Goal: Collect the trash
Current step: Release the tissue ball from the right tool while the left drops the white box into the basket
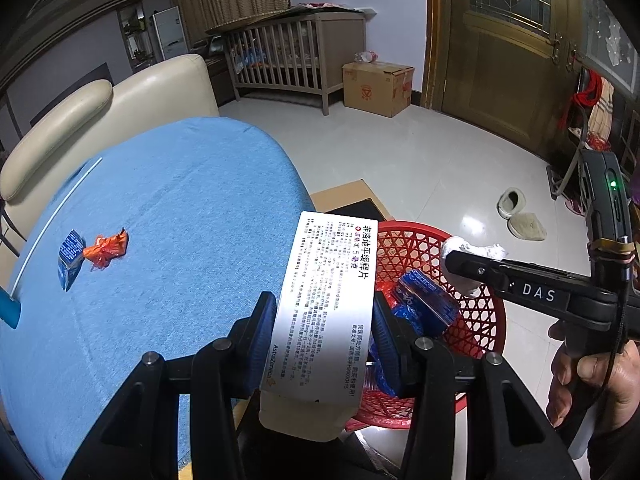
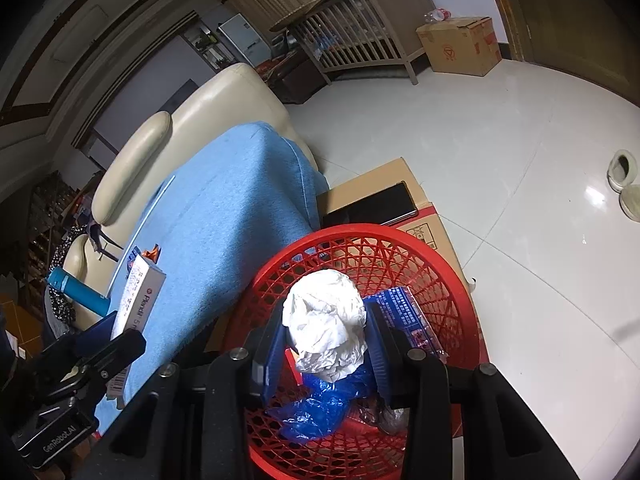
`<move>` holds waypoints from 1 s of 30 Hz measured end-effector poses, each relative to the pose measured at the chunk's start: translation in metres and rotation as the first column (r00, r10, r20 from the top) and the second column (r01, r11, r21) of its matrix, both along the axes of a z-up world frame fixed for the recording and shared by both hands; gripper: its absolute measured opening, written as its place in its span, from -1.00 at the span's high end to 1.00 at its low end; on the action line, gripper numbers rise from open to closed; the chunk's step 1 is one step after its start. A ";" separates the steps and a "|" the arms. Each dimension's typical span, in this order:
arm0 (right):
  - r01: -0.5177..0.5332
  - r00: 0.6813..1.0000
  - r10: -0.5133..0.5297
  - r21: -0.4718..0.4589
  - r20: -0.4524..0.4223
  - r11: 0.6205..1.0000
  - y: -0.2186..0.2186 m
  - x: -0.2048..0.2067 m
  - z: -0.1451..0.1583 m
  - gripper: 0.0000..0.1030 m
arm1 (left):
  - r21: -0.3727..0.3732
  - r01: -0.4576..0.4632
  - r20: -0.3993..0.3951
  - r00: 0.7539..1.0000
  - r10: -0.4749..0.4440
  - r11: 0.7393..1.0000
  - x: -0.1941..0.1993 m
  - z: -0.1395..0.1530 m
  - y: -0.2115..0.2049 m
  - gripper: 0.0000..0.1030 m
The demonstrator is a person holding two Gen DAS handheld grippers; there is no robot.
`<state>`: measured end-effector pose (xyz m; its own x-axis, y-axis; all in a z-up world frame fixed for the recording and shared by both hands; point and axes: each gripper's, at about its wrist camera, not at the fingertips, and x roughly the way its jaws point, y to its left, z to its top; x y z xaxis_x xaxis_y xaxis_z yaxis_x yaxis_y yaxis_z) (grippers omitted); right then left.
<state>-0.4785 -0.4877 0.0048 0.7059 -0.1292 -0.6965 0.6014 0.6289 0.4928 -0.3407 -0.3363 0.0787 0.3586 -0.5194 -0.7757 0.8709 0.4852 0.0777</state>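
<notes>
Right wrist view shows your right gripper (image 2: 326,344) clamped on a crumpled white paper ball (image 2: 326,320), held directly above the red basket (image 2: 432,264), which already holds blue wrappers (image 2: 320,404). You are at the drop step: the next move, I judge, is simply to spread those jaws and let the ball fall inside the rim.

Your left gripper (image 1: 324,328) pinches a white medicine box (image 1: 328,300) upright between its pads, at the near left edge of the basket, partly over the blue cloth (image 1: 180,200). Carry it further right before releasing, or it may land on the rim. An orange wrapper (image 1: 106,248) and a small blue packet (image 1: 70,252) lie far left on the cloth, not yet collected.
</notes>
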 end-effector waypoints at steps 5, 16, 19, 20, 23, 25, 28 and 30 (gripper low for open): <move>-0.007 1.000 0.007 -0.001 -0.010 1.000 0.001 0.003 -0.001 0.21 | 0.004 -0.002 -0.002 1.000 0.002 1.000 -0.001 0.000 0.000 0.04; 0.001 1.000 0.000 0.053 -0.030 0.999 -0.003 0.005 -0.012 -0.25 | 0.013 0.008 -0.012 1.000 -0.008 1.000 -0.001 -0.006 -0.004 0.05; 0.017 1.000 -0.016 0.059 -0.016 0.998 -0.008 0.000 -0.010 -0.26 | 0.019 0.018 -0.017 1.000 -0.018 1.000 -0.002 -0.009 -0.007 0.04; 0.025 1.000 -0.025 0.062 -0.009 0.998 -0.010 -0.003 -0.008 -0.26 | 0.022 0.022 -0.019 1.000 -0.022 1.000 -0.004 -0.010 -0.008 0.04; 0.056 0.998 -0.057 0.066 0.015 0.996 -0.016 -0.010 -0.001 -0.26 | 0.032 0.037 -0.025 0.999 -0.036 0.999 -0.007 -0.015 -0.014 0.04; 0.071 0.997 -0.073 0.062 0.030 0.996 -0.019 -0.015 0.005 -0.26 | 0.040 0.048 -0.036 0.998 -0.047 0.998 -0.009 -0.018 -0.017 0.04; 0.087 0.995 -0.090 0.058 0.050 0.995 -0.023 -0.021 0.012 -0.26 | 0.059 0.072 -0.073 0.995 -0.068 0.996 -0.013 -0.025 -0.026 0.01; 0.094 0.993 -0.098 0.056 0.060 0.994 -0.024 -0.022 0.017 -0.26 | 0.085 0.094 -0.102 0.991 -0.086 0.992 -0.014 -0.034 -0.034 -0.43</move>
<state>-0.5009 -0.5121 0.0213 0.7343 -0.1627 -0.6590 0.6247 0.5417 0.5624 -0.3550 -0.3704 0.0446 0.2339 -0.4728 -0.8495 0.9162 0.3995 0.0300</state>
